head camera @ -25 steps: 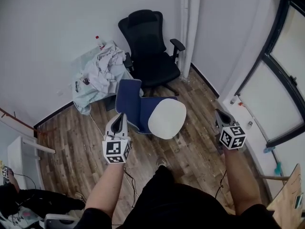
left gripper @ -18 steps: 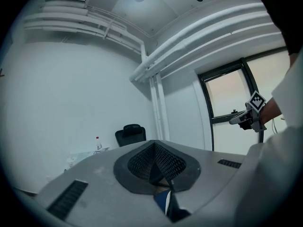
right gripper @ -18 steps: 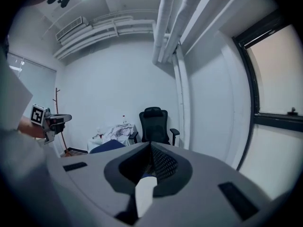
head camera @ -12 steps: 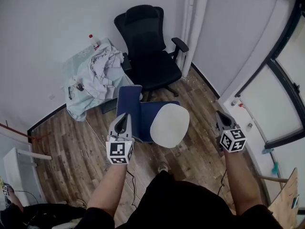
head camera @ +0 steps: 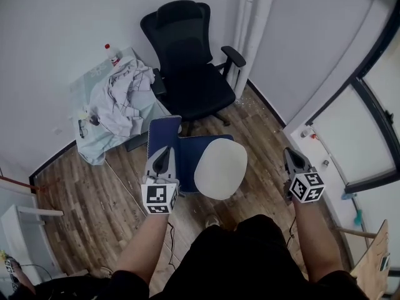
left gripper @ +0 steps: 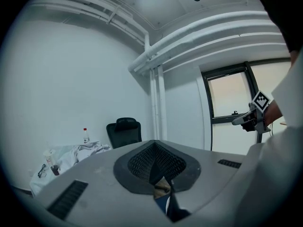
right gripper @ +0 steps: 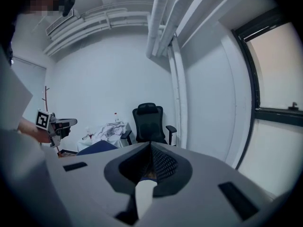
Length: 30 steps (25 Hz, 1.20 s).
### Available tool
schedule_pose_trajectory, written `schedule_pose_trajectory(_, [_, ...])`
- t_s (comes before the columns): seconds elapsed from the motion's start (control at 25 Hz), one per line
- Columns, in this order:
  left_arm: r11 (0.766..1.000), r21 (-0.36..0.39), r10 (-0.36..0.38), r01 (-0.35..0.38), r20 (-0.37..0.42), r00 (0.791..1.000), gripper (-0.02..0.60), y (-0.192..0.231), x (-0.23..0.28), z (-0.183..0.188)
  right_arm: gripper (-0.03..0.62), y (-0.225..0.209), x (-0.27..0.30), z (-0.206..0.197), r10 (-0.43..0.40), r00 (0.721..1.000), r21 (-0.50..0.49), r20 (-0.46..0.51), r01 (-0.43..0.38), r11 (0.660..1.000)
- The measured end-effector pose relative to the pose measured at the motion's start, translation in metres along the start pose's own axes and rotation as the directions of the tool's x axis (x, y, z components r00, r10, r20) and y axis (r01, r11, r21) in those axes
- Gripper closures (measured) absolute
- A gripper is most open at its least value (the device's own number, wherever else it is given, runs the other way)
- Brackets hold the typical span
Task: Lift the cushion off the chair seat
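Observation:
A white oval cushion (head camera: 220,167) lies on the seat of a blue chair (head camera: 164,135) in the middle of the head view. My left gripper (head camera: 164,155) is held out level, just left of the chair's backrest, jaws shut and empty. My right gripper (head camera: 291,157) hangs well to the right of the cushion, also shut on nothing, pointing slightly down. In the right gripper view the blue chair (right gripper: 97,147) shows low at the left with the left gripper (right gripper: 59,126) beside it, and a white strip of cushion (right gripper: 143,196) shows below the shut jaws.
A black office chair (head camera: 187,61) stands behind the blue one, against the wall by white pipes (head camera: 253,17). To its left a small table (head camera: 84,99) carries crumpled cloths (head camera: 122,89) and a bottle (head camera: 111,53). A cable (head camera: 128,180) trails over the wood floor. A window (head camera: 375,111) is at right.
Both grippers have moved forward toward the blue chair and sunk a little. The left one now stands beside the backrest. Both stay shut.

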<state>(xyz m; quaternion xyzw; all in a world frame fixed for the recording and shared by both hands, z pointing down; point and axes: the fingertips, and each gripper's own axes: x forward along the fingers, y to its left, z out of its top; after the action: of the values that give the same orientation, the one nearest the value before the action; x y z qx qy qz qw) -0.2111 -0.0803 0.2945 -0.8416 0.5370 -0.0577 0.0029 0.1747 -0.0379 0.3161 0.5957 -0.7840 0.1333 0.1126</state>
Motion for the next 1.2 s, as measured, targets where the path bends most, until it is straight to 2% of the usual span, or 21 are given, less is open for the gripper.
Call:
schedule_pose_trajectory(0.2, [1.000,-0.001,-0.005,0.005,-0.023,1.000,0.577,-0.009,0.026,-0.008,0.582,-0.003,0.025,0.006,0.030,0.999,-0.034,0.031,-0.029,0.999])
schedule_pose_trajectory(0.4, [0.995,-0.088,0.045,-0.045,-0.003,0.999,0.577,-0.007,0.056,-0.002,0.582,-0.023,0.068,0.010,0.047,0.998,-0.053,0.048,-0.045,0.998])
schedule_pose_trajectory(0.64, [0.993,-0.058,0.098,-0.101,-0.049,0.994,0.577,-0.002,0.092,-0.025,0.582,-0.042,0.127,-0.004,0.113,0.993,-0.067,0.036,-0.110,0.992])
schedule_pose_trajectory(0.76, [0.993,-0.053,0.103,-0.108,-0.085,0.991,0.577,-0.008,0.110,-0.050,0.582,-0.055,0.154,-0.023,0.126,0.992,-0.051,0.010,-0.125,0.991])
schedule_pose_trajectory(1.0, [0.991,-0.050,0.116,-0.125,-0.154,0.981,0.577,-0.016,0.141,-0.109,0.582,-0.075,0.201,-0.088,0.152,0.984,-0.030,-0.097,-0.155,0.987])
schedule_pose_trajectory(1.2, [0.991,-0.023,0.124,-0.131,-0.192,0.973,0.577,-0.013,0.161,-0.142,0.582,-0.077,0.234,-0.126,0.170,0.979,0.002,-0.117,-0.171,0.985])
